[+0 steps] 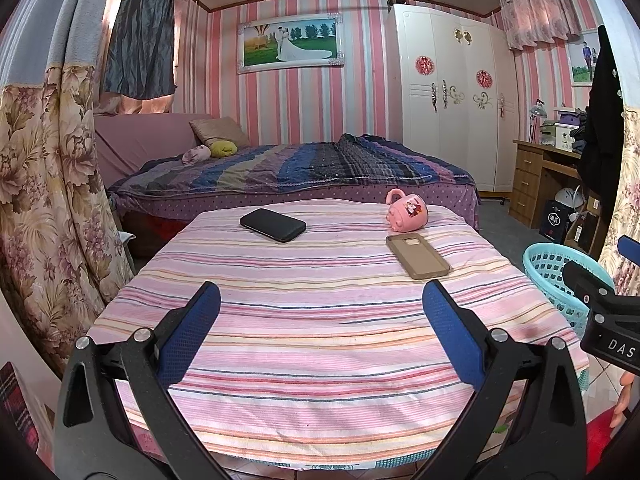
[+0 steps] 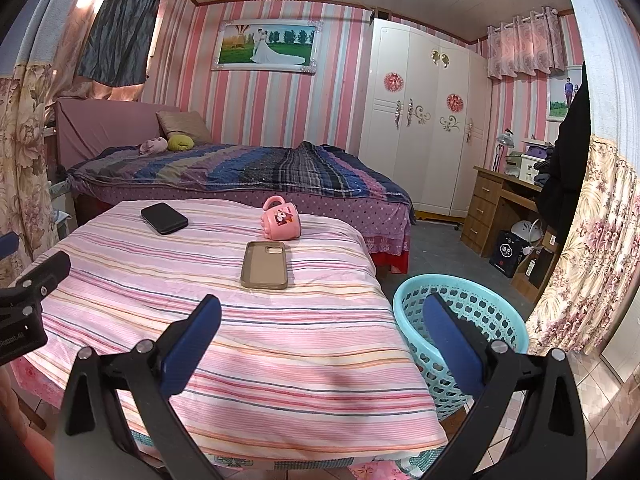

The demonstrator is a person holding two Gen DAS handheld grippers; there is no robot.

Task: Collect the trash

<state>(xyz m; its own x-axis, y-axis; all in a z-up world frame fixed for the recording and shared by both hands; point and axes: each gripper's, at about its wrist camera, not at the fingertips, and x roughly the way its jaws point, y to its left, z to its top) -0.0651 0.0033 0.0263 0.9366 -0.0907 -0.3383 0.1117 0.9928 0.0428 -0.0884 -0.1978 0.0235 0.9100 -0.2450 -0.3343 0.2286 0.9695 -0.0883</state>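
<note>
Pink-striped cloth covers the round table (image 1: pixel 320 320); no obvious scrap or wrapper shows on it.

Left to right on the table:
- black rectangular phone-like slab (image 1: pixel 273 225), far left, lying flat.
- pink ceramic-looking mug with cartoon print (image 1: pixel 407 209), far right, tipped on its side, handle up.
- tan rubbery phone case (image 1: pixel 417 255), empty, open side up, just near of the mug, apart from it.

Off the table's right edge, on the floor: turquoise perforated plastic basket (image 2: pixel 460 320), the likely drop target.

Left gripper (image 1: pixel 320 300): jaws wide apart, holding nothing, hovering over the near half of the table. Right gripper (image 2: pixel 320 312): also spread wide and empty, one finger over the cloth, the other over the basket rim.

Judgement: the tan case is the best trash candidate and sits closest to the right gripper. Suggest the right one approaches low and flat and pinches across the case's short width at the near end. The soft wall may flex, so close firmly. Keep clear of the mug, since a nudge could roll it. Then swing right and release over the basket.
</note>
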